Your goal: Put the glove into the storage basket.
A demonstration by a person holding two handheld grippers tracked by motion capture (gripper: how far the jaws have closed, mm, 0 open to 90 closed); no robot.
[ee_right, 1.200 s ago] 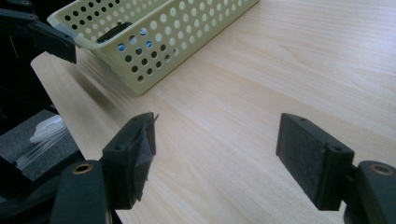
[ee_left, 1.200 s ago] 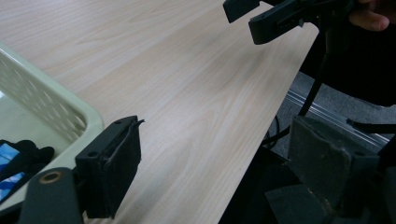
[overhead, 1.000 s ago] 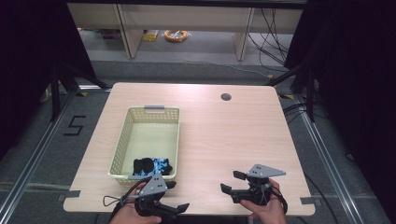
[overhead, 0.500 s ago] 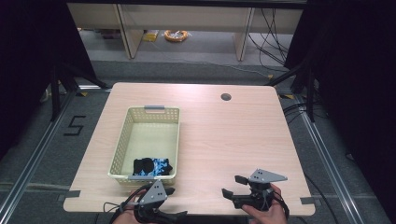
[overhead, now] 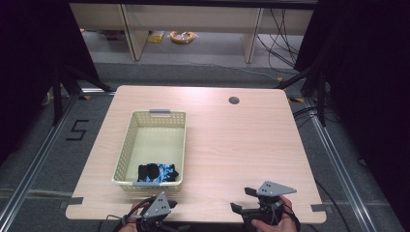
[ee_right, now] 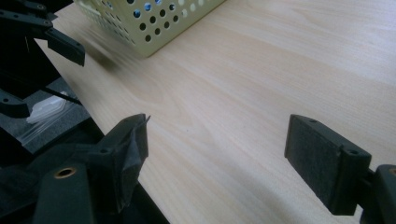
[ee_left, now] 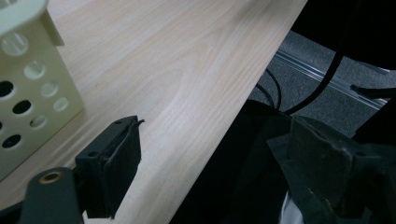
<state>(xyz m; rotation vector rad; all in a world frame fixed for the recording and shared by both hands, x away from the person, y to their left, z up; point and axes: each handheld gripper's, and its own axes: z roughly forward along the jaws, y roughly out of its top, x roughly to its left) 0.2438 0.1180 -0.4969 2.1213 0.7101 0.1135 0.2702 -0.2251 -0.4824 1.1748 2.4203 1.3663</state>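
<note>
A pale yellow perforated basket stands on the left half of the wooden table. In its near end lies a bundle of black and blue cloth. My left gripper sits at the table's near edge just below the basket, open and holding nothing. In the left gripper view, my left gripper straddles the table edge, with the basket's corner at left. My right gripper rests open and empty over the near right part of the table. In the right gripper view, my right gripper faces the basket.
A dark round cable hole marks the far side of the table. Black cables hang past the near edge over grey floor. The left gripper appears far off in the right gripper view. Shelving stands beyond the table.
My left gripper has drawn back toward the near edge and turned. The right gripper has slipped slightly nearer too. The basket and cloth have not moved.
</note>
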